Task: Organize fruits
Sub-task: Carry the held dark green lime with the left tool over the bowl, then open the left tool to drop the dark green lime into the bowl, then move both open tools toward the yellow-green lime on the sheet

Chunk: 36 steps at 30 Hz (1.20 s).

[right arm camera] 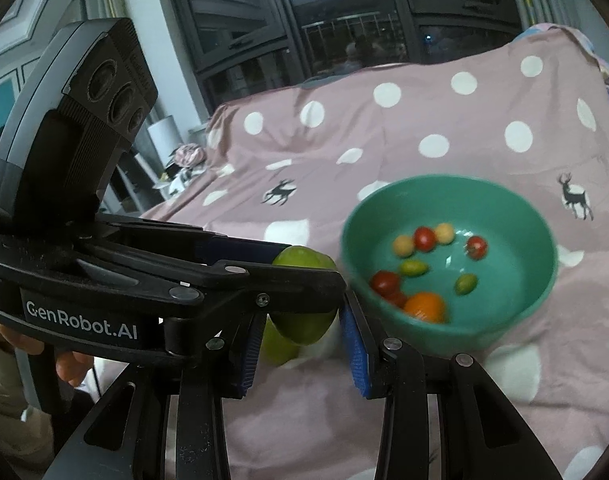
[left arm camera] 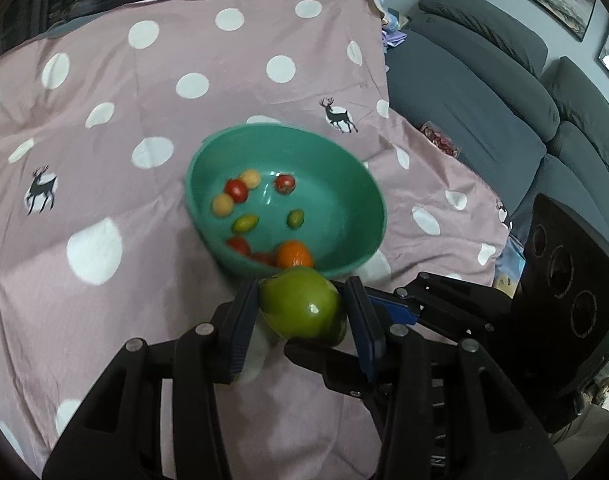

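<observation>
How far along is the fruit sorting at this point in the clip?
Done: the green bowl already holds small red, yellow and green fruits plus an orange one. In hand: the left gripper clamps a green apple just short of the bowl. Left: dropping it in. The right gripper holds nothing; no other loose fruit shows.

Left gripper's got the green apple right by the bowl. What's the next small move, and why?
Probably carry the green apple forward a little, until it is over the teal bowl, before opening. The left gripper is clamped on it just short of the near rim, and the small fruits and the orange are already inside. The right gripper looks empty.
</observation>
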### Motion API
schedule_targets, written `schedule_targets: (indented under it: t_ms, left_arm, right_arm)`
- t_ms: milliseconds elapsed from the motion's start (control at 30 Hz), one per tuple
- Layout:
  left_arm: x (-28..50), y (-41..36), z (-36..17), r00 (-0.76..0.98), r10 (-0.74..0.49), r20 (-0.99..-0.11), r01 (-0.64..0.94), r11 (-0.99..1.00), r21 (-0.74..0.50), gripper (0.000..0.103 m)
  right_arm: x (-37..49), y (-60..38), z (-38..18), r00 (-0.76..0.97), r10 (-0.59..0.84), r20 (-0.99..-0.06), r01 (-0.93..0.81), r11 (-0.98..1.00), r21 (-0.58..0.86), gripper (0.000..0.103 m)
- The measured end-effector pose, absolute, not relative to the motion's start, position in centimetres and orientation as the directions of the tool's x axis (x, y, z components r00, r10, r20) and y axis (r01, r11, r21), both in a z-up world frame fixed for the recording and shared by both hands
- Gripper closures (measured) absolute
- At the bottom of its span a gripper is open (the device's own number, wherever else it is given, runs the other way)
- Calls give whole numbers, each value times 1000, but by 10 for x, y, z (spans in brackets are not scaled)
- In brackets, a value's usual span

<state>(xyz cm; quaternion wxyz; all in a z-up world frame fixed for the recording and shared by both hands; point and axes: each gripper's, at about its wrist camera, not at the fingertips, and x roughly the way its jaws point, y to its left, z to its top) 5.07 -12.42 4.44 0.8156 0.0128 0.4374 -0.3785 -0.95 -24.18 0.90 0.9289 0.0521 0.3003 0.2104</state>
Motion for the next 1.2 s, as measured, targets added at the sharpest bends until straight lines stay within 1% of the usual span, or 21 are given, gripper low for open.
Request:
schedule_targets:
  t_ms: [267, 633, 667, 700, 767, 833, 867, 900, 1000, 1133, 1200]
  left_arm:
    - [75, -150, 39, 305, -639, -706, 655, 679, -332, 59]
    - [97, -167, 17, 268, -649, -712, 638, 674, -374, 59]
    - [98, -168, 16, 267, -645, -716, 636, 677, -372, 56]
    - [98, -168, 14, 268, -641, -719, 632, 680, -371, 48]
    - [101, -164, 13, 280, -639, -716, 618, 691, -375, 37]
    - [103, -158, 16, 291, -645, -706, 604, 696, -388, 29]
    - [104, -155, 17, 299, -643, -705, 598, 702, -387, 21]
    - [104, -151, 19, 314, -638, -704, 591, 711, -381, 17]
    - [102, -139, 24, 354, -621, -699, 571, 736, -365, 16]
    - [100, -114, 23, 411, -573, -709, 515, 788, -338, 15]
    - [97, -98, 20, 436, -544, -717, 481, 814, -325, 15]
  right_arm:
    - [11, -263, 8, 760, 363, -539, -310, 931, 190, 63]
    - [33, -281, -7, 749, 319, -580, -267, 947, 177, 63]
    - [33, -281, -7, 752, 319, -577, -265, 947, 179, 63]
    - [33, -281, -7, 754, 320, -573, -264, 947, 181, 63]
    - [33, -283, -7, 759, 317, -568, -260, 948, 181, 62]
    - [32, -286, -8, 759, 306, -575, -247, 952, 180, 61]
    - [31, -287, -8, 759, 302, -577, -241, 953, 182, 61]
    - [30, -289, -9, 760, 296, -579, -232, 955, 184, 61]
    - [21, -295, -8, 767, 300, -568, -217, 953, 210, 61]
    - [5, -298, -5, 774, 309, -553, -214, 949, 230, 56]
    - [-2, -297, -5, 772, 318, -551, -220, 946, 238, 56]
